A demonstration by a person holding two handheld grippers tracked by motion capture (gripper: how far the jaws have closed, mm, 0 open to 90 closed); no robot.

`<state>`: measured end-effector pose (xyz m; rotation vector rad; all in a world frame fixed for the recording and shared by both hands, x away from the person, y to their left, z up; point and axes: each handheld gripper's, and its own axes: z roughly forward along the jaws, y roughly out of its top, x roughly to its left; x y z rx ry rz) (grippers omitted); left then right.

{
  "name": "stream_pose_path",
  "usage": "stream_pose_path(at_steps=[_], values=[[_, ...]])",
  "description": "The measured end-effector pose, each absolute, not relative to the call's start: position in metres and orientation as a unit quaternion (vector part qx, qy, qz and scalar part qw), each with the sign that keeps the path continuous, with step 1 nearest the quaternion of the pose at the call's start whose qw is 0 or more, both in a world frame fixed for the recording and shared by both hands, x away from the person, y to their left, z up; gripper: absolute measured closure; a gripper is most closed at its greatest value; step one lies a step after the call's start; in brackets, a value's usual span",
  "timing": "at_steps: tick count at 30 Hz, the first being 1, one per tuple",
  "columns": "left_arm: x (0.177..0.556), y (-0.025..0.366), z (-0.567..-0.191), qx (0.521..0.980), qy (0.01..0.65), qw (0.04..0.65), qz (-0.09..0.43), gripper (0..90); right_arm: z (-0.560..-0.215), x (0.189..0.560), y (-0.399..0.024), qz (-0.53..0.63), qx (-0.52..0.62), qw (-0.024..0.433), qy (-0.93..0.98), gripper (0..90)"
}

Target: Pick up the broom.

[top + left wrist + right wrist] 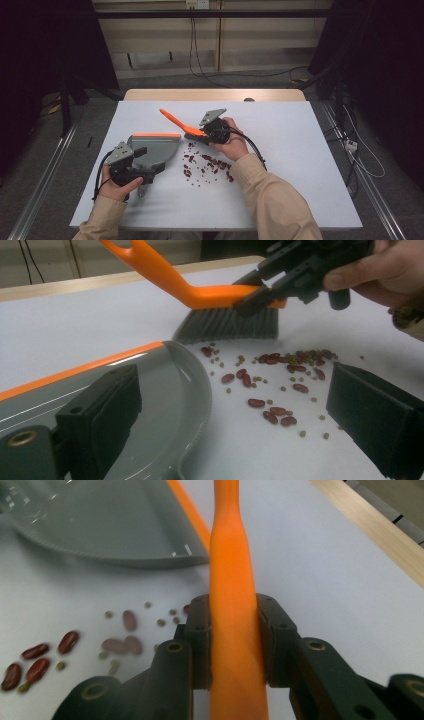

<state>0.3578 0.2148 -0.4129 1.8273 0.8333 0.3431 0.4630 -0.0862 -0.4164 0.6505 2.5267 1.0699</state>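
**Brush meets beans mid-desk**

On the white desk (300, 165) the grey dustpan (157, 147) sits left, its handle end between the left gripper (131, 165) fingers; how tightly, I cannot tell. Right gripper (212, 132) fingers clamp the orange brush (182, 124), bristles down at the far edge of the scattered beans (210, 165).
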Motion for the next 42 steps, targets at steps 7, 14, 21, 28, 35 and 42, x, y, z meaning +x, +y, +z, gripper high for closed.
stream_pose_path(at_steps=[7, 14, 21, 28, 35, 42], values=[[0.358, 0.214, -0.413, 0.768, 0.344, 0.520, 0.146, 7.5, -0.414, 0.441, -0.092, 0.376, 0.195, 0.143, 0.895, 71.1], [0.357, 0.213, -0.412, 0.768, 0.345, 0.520, 0.148, 7.5, -0.412, 0.421, -0.100, 0.373, 0.180, 0.137, 0.900, 71.1], [0.357, 0.211, -0.412, 0.768, 0.343, 0.520, 0.148, 7.5, -0.409, 0.409, -0.104, 0.373, 0.175, 0.134, 0.901, 71.1], [0.357, 0.211, -0.412, 0.769, 0.341, 0.519, 0.150, 7.5, -0.401, 0.406, -0.110, 0.404, 0.214, 0.150, 0.876, 71.1], [0.357, 0.211, -0.412, 0.769, 0.341, 0.520, 0.149, 7.5, -0.395, 0.398, -0.116, 0.457, 0.328, 0.138, 0.815, 71.2], [0.355, 0.209, -0.412, 0.771, 0.337, 0.519, 0.149, 7.5, -0.402, 0.388, -0.111, 0.473, 0.396, 0.123, 0.777, 71.2]])
